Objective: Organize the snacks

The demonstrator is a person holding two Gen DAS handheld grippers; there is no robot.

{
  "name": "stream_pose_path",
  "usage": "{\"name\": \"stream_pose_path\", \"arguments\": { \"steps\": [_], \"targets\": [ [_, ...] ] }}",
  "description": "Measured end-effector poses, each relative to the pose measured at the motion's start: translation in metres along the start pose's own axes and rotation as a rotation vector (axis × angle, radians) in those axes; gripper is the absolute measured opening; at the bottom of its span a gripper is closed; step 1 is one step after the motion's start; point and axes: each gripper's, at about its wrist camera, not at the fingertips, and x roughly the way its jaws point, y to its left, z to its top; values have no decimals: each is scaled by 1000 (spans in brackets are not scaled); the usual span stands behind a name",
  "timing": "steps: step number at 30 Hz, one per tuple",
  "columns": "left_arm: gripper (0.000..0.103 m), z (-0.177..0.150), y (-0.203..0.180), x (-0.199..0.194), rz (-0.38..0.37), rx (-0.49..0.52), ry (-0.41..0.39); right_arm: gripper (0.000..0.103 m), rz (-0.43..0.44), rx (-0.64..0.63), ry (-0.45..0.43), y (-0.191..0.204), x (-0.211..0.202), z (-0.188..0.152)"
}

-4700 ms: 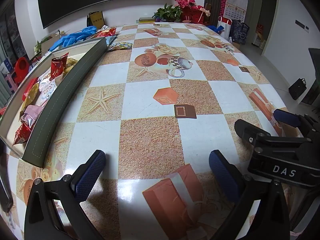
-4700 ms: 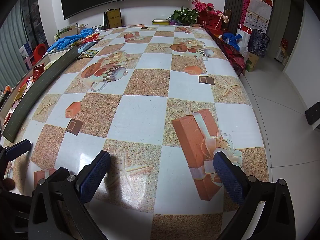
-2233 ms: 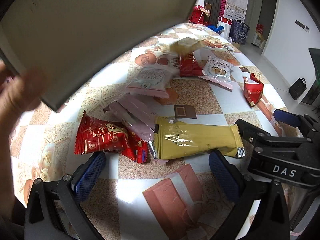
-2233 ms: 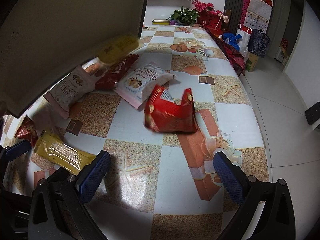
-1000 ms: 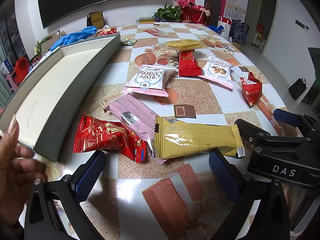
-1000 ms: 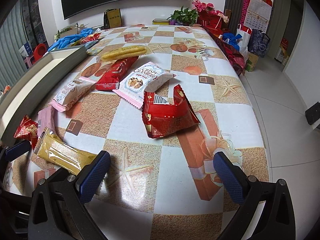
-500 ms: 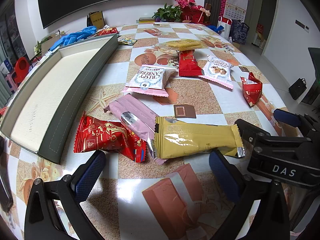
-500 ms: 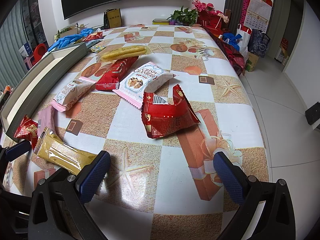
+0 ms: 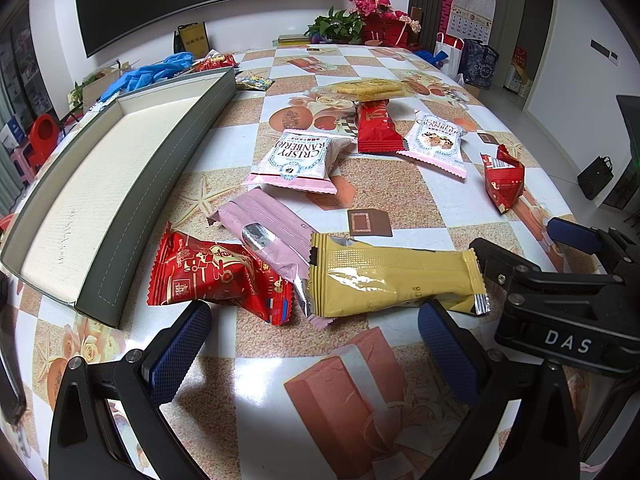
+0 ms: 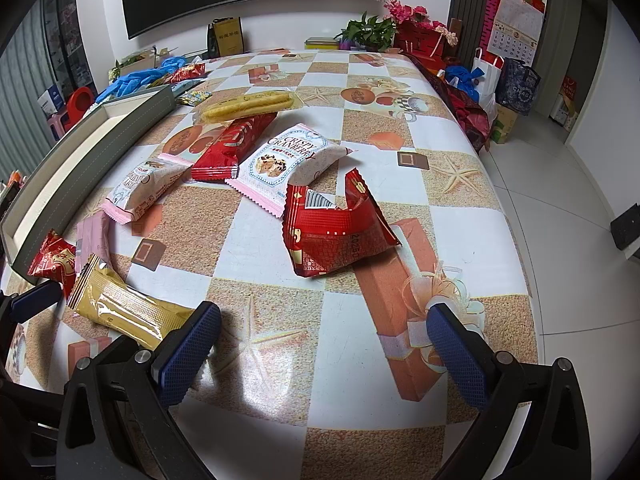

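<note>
Several snack packs lie scattered on the patterned table. Just beyond my left gripper [image 9: 314,344], which is open and holds nothing, lie a gold bar pack [image 9: 394,282], a red packet [image 9: 212,274] and a pink pack [image 9: 266,232]. Farther off are two white cranberry packs [image 9: 300,158] [image 9: 436,142], a long red bar [image 9: 374,128] and a clear-wrapped yellow biscuit [image 9: 366,88]. My right gripper [image 10: 324,338] is open and holds nothing; a crumpled red packet [image 10: 334,232] lies ahead of it. An empty grey tray [image 9: 86,168] sits at the left.
Blue gloves [image 9: 150,72] and a few more small packets [image 9: 216,62] lie past the tray's far end. Plants and flowers [image 10: 384,26] stand at the table's far edge. The table's right edge [image 10: 516,240] drops to a tiled floor with bags [image 10: 504,80].
A person tipped the tray over the table, spilling the snacks out, then set it back down empty at the left; the hand has withdrawn. Both grippers stayed still and open.
</note>
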Motion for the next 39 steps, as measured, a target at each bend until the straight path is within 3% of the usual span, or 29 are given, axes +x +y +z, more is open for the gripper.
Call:
{"name": "stream_pose_path", "arguments": {
  "steps": [29, 35, 39],
  "targets": [
    [103, -9, 0, -8, -26, 35, 17, 103, 1, 1, 1, 0, 1, 0],
    [103, 1, 7, -2, -53, 73, 31, 103, -1, 0, 1, 0, 0, 0],
    [103, 11, 13, 5, -32, 41, 43, 103, 1, 1, 2, 0, 0, 0]
  ]
}}
